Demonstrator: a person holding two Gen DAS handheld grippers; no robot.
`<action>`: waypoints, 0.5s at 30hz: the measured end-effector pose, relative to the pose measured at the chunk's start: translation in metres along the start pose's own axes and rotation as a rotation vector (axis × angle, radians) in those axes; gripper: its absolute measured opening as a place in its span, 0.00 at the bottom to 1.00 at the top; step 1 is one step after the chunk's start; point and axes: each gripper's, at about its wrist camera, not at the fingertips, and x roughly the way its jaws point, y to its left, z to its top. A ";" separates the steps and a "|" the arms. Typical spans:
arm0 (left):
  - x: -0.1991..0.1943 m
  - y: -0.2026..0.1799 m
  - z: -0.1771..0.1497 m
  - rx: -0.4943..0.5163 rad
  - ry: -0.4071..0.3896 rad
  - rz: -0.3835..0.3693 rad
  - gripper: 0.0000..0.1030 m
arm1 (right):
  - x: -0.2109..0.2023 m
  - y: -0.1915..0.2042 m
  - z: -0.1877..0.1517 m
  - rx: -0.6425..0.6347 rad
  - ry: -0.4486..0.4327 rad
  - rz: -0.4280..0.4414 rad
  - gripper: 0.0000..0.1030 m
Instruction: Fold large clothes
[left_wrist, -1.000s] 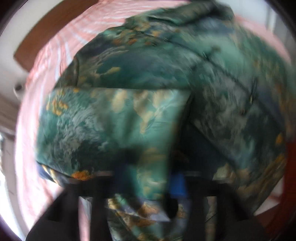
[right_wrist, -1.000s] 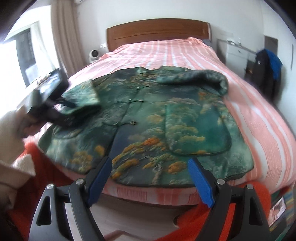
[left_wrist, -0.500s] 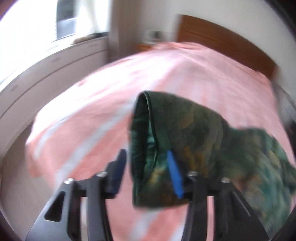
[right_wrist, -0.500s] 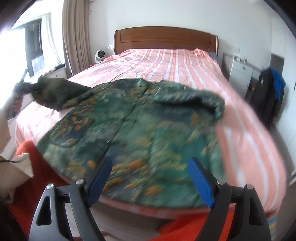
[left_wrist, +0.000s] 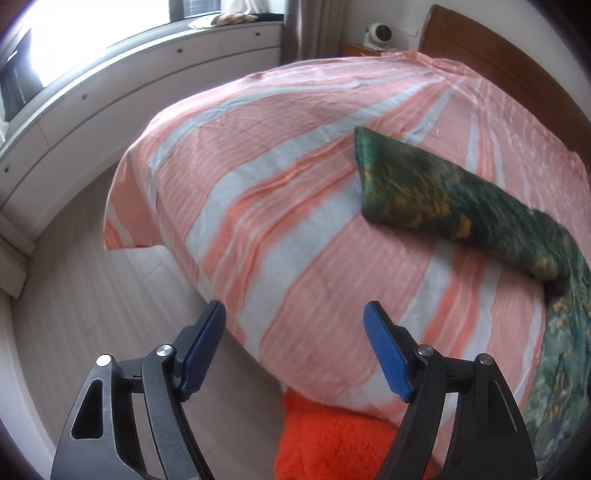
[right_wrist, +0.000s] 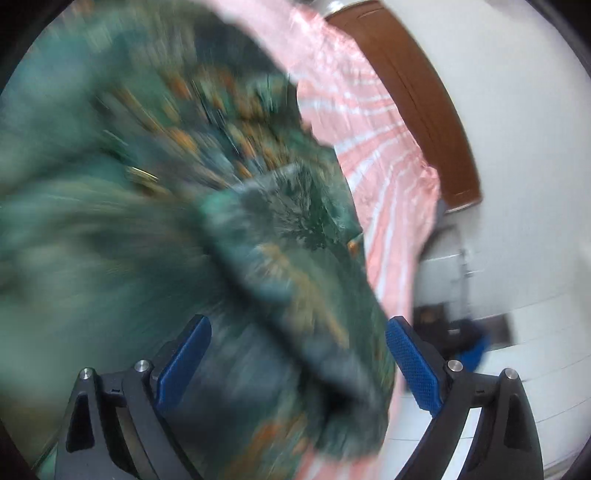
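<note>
A large green jacket with an orange and grey print lies on the pink and white striped bed. In the left wrist view its sleeve (left_wrist: 436, 195) lies stretched out flat on the bedspread (left_wrist: 280, 206), ahead and right of my left gripper (left_wrist: 295, 336), which is open and empty, hanging over the bed's near corner. In the right wrist view the jacket (right_wrist: 229, 236) fills the blurred frame. My right gripper (right_wrist: 297, 350) is open, close over a folded sleeve or flap that lies between the fingers; nothing is gripped.
An orange fluffy fabric (left_wrist: 332, 439) shows below the left gripper. White built-in drawers (left_wrist: 122, 85) curve under the window on the left, with pale floor (left_wrist: 92, 306) between them and the bed. A wooden headboard (right_wrist: 417, 96) and white wall lie beyond the right gripper.
My left gripper has let go of the sleeve, which now lies spread on the bed, and has drawn back. My right gripper has moved from the foot of the bed down close onto the jacket.
</note>
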 end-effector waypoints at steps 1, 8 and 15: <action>-0.013 0.001 -0.011 0.011 0.004 -0.015 0.78 | 0.014 0.004 0.003 -0.013 0.010 -0.025 0.86; -0.051 -0.055 -0.042 0.078 0.004 -0.147 0.78 | 0.008 -0.123 -0.074 0.585 -0.003 0.078 0.18; -0.094 -0.146 -0.035 0.156 -0.117 -0.284 0.91 | -0.005 -0.229 -0.317 1.205 0.217 -0.066 0.43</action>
